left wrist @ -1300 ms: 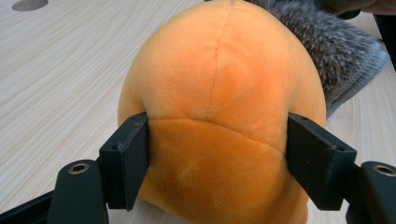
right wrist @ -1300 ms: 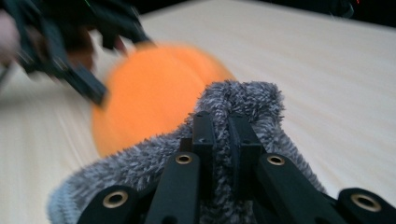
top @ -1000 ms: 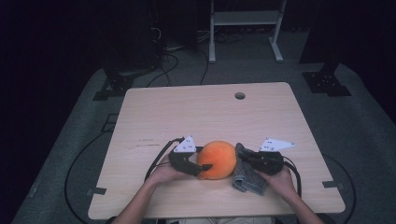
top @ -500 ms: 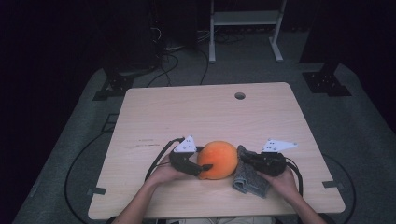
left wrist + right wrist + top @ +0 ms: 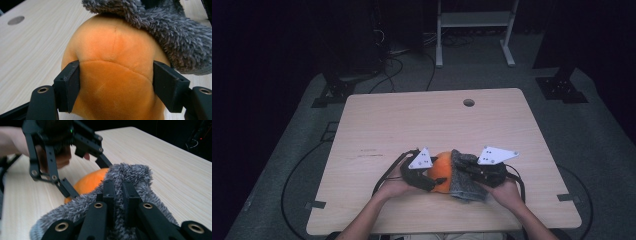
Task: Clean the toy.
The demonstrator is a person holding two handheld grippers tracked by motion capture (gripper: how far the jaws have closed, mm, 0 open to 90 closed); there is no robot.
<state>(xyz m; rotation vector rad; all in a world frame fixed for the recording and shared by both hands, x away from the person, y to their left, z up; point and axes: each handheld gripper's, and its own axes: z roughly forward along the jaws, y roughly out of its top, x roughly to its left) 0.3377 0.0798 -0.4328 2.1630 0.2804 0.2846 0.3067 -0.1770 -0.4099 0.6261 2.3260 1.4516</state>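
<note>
While the left claw (image 5: 116, 82) clamps the orange plush ball (image 5: 112, 72) on the tabletop (image 5: 422, 120), the right claw (image 5: 118, 188), pinched shut on the grey fleece cloth (image 5: 130, 173), risks tugging it off the ball.

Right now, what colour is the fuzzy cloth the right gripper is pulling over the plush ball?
Grey, a shaggy fleece cloth; clearest in the right gripper view.

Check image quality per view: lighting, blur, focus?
High view: dim, dark surroundings, lit table legible. Left gripper view: bright, orange plush ball sharp, near cloth soft. Right gripper view: grey fuzzy cloth sharp, hand behind slightly blurred.
</note>
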